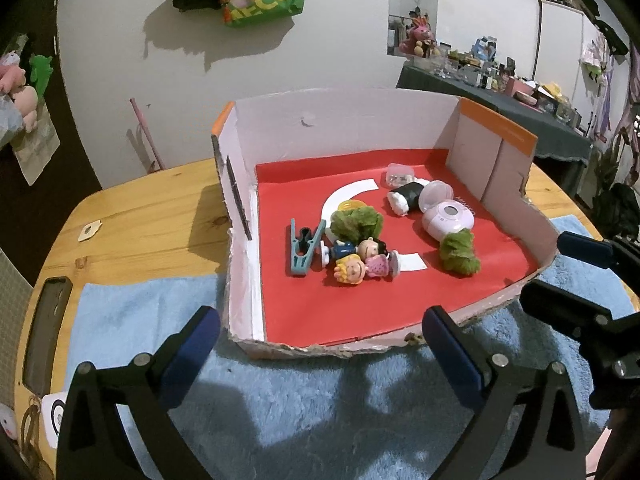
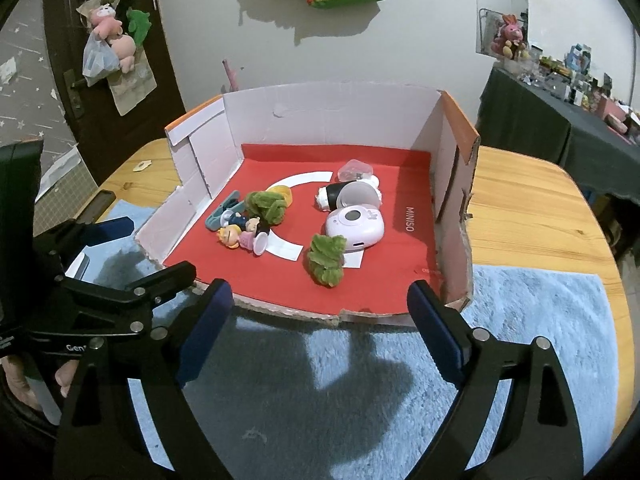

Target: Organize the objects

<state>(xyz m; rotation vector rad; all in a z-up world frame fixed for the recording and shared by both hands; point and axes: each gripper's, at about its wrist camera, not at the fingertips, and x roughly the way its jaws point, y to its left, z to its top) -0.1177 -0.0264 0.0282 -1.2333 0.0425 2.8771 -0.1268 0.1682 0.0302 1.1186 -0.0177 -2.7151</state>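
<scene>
Already gathered inside the open-fronted cardboard box (image 1: 344, 128), the small objects lie on its red paper liner (image 1: 340, 308), while both grippers hang back over the blue fleece mat (image 2: 540, 320), apart from everything. At the left, the left gripper (image 1: 320, 340) is spread wide and empty, facing the box's torn front lip. Just inside, a teal clothespin (image 1: 303, 251) touches two cartoon figurines (image 1: 362, 260), which lie against a green fuzzy scrunchie (image 1: 357, 222) with a yellow piece behind it. Further right sit a black-and-white toy (image 1: 406, 196), a clear lidded container (image 1: 399, 174), a pink toy camera (image 1: 448, 218) and a second green scrunchie (image 1: 460, 254). The right gripper (image 2: 320, 320) is likewise released, holding nothing. The likely trouble lies in the tight left cluster: reaching for one figurine could drag the clothespin or snag the scrunchie's pile, and fingers coming in low could catch the ragged lip and shove the light box across the mat.
</scene>
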